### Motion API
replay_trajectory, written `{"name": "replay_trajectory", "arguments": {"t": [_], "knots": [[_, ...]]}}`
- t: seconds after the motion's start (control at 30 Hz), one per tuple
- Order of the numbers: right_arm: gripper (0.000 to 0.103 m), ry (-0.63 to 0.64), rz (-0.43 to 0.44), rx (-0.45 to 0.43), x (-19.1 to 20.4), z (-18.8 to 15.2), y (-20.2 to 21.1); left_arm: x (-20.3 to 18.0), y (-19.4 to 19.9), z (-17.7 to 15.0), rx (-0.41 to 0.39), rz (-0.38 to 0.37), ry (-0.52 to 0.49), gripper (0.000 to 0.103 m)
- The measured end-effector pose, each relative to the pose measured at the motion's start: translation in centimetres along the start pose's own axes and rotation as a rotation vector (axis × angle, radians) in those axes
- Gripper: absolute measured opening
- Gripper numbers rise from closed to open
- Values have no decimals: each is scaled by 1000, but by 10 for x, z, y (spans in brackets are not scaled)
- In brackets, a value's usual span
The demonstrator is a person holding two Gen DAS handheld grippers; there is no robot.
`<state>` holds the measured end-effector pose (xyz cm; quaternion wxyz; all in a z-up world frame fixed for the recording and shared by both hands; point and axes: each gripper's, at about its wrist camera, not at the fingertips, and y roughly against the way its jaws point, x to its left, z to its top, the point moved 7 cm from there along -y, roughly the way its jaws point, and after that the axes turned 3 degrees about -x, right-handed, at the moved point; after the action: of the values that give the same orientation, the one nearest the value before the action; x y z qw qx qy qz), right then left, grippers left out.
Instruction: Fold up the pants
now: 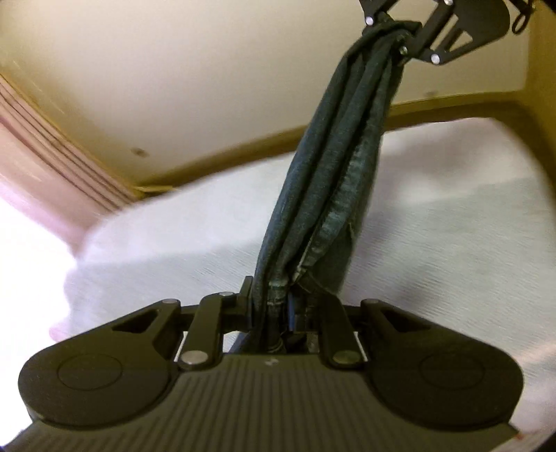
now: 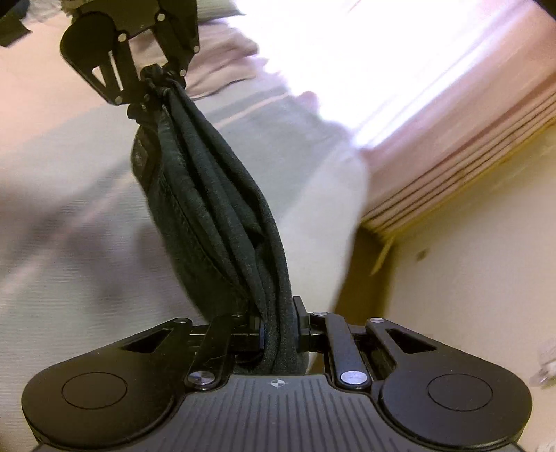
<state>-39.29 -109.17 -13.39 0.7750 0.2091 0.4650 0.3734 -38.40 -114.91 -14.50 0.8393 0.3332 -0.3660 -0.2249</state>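
Both views are motion-blurred at the edges; the centre is readable.

Left black two-finger gripper [image 1: 274, 306]: jaws clamped on a bunched end of the dark grey-green fabric pants [image 1: 323, 194]. Several folds and a stitched seam edge are pinched between the pads. From the left wrist view the cloth runs up and away as a taut, gathered band to the right black two-finger gripper [image 1: 399, 31], seen at the top of the frame, which pinches the other end.

Right wrist view confirms this: the right gripper [image 2: 279, 330] is clenched on thick folded cloth of the pants [image 2: 215, 215], and the left gripper [image 2: 156, 81] shows at upper left, closed on the far end. A sewn seam runs along the lower edge of the band.

The pants hang stretched between the two grippers, above a white textured bedspread [image 1: 434, 243]. Whether any part of the cloth touches the bed cannot be told.

Background: cream wall [image 1: 173, 87], wooden skirting board [image 1: 243, 146], pink pleated curtain [image 2: 451, 114].
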Motion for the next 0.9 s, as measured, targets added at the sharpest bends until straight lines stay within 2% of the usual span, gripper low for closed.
{"name": "replay_trajectory", "arguments": {"t": [0.07, 0.17, 0.23, 0.3, 0.33, 0.37, 0.43, 0.47, 0.6, 0.67, 0.77, 0.9], "knots": [[11, 29, -54, -31, -5, -21, -32, -6, -38, 2, -3, 76, -34, 14], [12, 19, -72, -36, 19, -60, -86, -37, -105, -19, 26, 128, -55, 14], [12, 3, -66, -18, 49, -92, -127, -71, -150, -45, 65, 108, -24, 15], [14, 7, 1, 32, 87, -125, -165, -109, -187, -75, 124, 54, 0, 20], [15, 21, 24, 54, 103, -136, -173, -130, -200, -87, 145, 31, -1, 20], [18, 41, 38, 70, 118, -146, -177, -148, -205, -97, 144, 43, -23, 23], [29, 78, 4, 57, 136, -155, -168, -162, -199, -106, 129, 98, -18, 28], [31, 64, 0, 62, 138, -157, -161, -162, -193, -109, 133, 107, 14, 31], [37, -101, 41, 156, 127, -164, -131, -148, -162, -125, 233, 122, 186, 30], [37, -196, 70, 222, 121, -166, -117, -136, -140, -132, 274, 127, 331, 30], [39, -430, 96, 251, 105, -162, -86, -128, -100, -134, 297, 144, 549, 30], [67, -798, 143, 224, 95, -136, -33, -119, -58, -122, 316, 145, 857, 33]]}}
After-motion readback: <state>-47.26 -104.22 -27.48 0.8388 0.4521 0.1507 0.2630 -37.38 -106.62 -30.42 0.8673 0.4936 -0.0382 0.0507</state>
